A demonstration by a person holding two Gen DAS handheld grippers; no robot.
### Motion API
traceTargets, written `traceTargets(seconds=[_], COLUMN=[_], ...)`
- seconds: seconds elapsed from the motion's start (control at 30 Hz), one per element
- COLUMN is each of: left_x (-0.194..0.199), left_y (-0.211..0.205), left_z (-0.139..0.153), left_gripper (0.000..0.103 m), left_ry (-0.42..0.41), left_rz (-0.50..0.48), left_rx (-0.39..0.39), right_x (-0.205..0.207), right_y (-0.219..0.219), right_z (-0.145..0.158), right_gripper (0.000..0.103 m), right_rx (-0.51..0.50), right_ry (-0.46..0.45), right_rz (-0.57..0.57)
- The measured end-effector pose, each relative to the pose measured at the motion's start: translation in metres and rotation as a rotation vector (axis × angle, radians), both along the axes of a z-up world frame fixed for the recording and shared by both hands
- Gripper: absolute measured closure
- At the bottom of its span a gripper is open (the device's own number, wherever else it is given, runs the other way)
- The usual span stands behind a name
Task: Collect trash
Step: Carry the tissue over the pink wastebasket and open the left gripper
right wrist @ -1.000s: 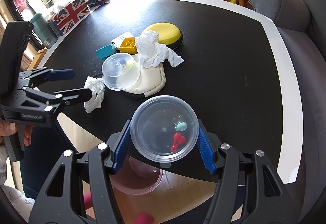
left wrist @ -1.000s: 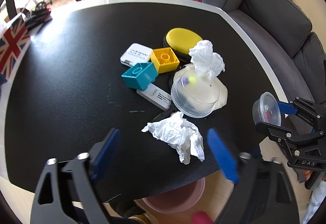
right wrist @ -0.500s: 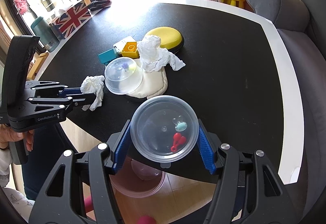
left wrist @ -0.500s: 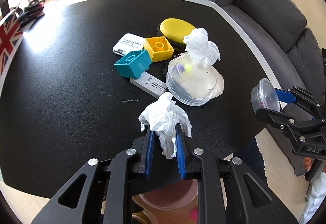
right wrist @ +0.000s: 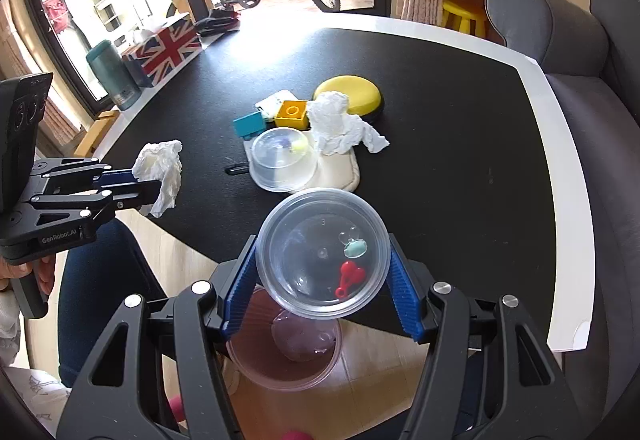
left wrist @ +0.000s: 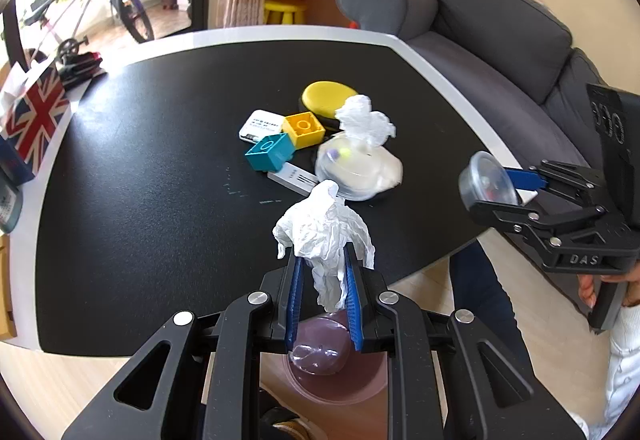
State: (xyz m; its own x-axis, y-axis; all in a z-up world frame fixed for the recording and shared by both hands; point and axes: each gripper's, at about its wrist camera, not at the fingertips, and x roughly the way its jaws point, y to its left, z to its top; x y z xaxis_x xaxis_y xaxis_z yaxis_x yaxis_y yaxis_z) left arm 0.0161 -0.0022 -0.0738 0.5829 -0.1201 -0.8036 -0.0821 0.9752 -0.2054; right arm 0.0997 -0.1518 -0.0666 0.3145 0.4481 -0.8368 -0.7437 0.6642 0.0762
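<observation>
- Dropping trash into the bin: a pink bin stands on the floor just under the near edge of the desk, below both grippers.
- Left gripper: clamped on a crumpled tissue, held clear of the desk and nearly over the bin's mouth. Centre it over the opening before letting go; light paper may drift or cling to the pads.
- Right gripper: closed on a clear plastic cup with small red and teal bits inside. Keep it level until it is over the bin.
- Further out on the desk: a second tissue on a cream pad, beside an upturned clear cup.
- Not trash, by my judgement: toy blocks, yellow disc.
</observation>
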Motion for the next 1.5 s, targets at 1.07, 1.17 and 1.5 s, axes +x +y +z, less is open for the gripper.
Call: traceTargets(seconds=[1.07, 1.17, 1.5], left_x=[-0.057, -0.054, -0.046], left_y=[-0.035, -0.038, -0.051], left_z=[-0.037, -0.037, -0.042], left_gripper=[0.084, 0.084, 0.084], left_ry=[0.05, 0.052, 0.072], left_rz=[-0.063, -0.073, -0.113], left_rx=[-0.051, -0.046, -0.032], right_x=[-0.076, -0.073, -0.066], right_y=[-0.011, -0.015, -0.031], right_z=[-0.047, -0.044, -0.038], right_gripper=[0.016, 0.014, 0.013], right_rx=[0.021, 0.03, 0.036], right_ry=[0.112, 0.106, 0.093], right_rz=[0.068, 0.054, 0.012])
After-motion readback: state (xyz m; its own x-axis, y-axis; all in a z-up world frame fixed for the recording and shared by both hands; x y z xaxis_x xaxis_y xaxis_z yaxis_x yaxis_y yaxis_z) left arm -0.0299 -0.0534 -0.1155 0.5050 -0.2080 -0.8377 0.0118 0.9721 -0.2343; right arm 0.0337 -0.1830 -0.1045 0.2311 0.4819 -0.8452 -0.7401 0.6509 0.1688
